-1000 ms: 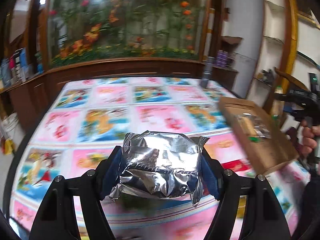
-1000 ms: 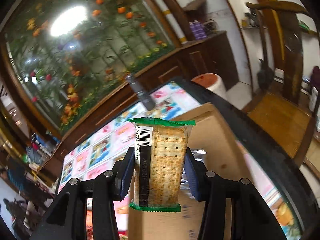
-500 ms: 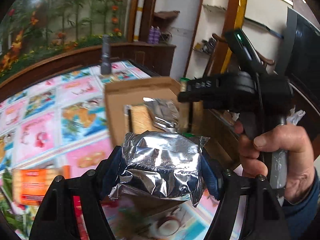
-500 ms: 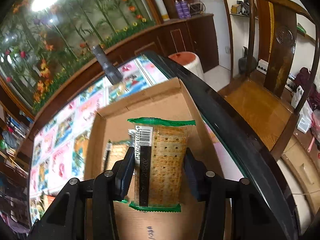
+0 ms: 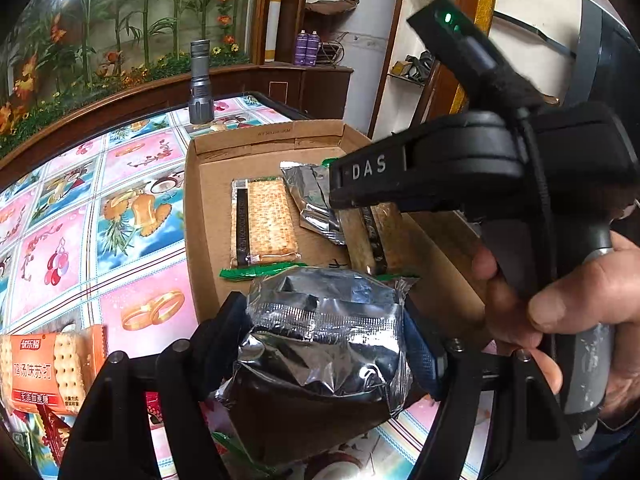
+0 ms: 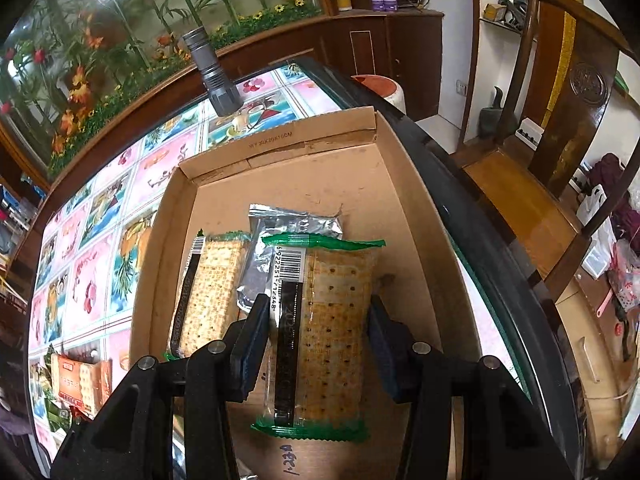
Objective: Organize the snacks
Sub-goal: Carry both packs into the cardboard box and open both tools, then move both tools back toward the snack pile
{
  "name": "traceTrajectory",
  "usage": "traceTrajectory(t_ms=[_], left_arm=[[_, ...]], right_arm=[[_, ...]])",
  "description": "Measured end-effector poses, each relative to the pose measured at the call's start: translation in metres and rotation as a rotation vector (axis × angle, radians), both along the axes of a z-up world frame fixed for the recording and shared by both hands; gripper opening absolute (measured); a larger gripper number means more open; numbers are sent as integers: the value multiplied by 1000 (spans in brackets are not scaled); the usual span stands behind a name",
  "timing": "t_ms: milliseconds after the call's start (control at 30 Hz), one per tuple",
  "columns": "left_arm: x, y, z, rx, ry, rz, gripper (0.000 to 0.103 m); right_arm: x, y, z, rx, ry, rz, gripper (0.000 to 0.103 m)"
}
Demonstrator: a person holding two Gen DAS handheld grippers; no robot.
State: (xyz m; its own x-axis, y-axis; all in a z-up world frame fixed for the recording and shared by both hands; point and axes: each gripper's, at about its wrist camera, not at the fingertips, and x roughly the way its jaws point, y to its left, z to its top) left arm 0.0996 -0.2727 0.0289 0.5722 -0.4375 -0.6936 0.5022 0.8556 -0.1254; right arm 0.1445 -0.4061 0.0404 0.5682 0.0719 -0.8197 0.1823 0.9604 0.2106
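My left gripper [image 5: 324, 340] is shut on a silver foil snack packet [image 5: 324, 344], held at the near edge of an open cardboard box [image 5: 192, 216]. My right gripper [image 6: 316, 332] is shut on a green-edged cracker packet [image 6: 324, 320], held low over the box floor [image 6: 320, 184]. Inside the box lie another cracker packet [image 5: 264, 220] [image 6: 208, 292] and a silver foil packet [image 5: 312, 196] [image 6: 292, 222]. The right gripper's black body [image 5: 460, 168] and the hand [image 5: 580, 304] holding it fill the right side of the left wrist view.
The box sits near the right edge of a table with a colourful patterned cloth [image 5: 80, 220]. A grey flashlight [image 5: 200, 80] [image 6: 212, 76] stands beyond the box. An orange cracker pack [image 5: 48, 368] [image 6: 80, 380] lies on the cloth at left. A wooden chair [image 6: 560, 152] stands beside the table.
My left gripper swung right with the foil packet, from mid-table to the box's near edge. My right gripper tipped down and lowered the cracker packet into the box.
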Motion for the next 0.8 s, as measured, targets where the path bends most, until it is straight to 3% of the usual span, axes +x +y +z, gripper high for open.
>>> traceTrajectory(t_ms=[500,800], left_arm=[[1,9,4,-54,22,17,84],[-6,49,34,-105,-26,97,84]], right_arm=[[-8,-8,19,12,-76,-65,51],[-18,-1,36,74,-186,-27,51]])
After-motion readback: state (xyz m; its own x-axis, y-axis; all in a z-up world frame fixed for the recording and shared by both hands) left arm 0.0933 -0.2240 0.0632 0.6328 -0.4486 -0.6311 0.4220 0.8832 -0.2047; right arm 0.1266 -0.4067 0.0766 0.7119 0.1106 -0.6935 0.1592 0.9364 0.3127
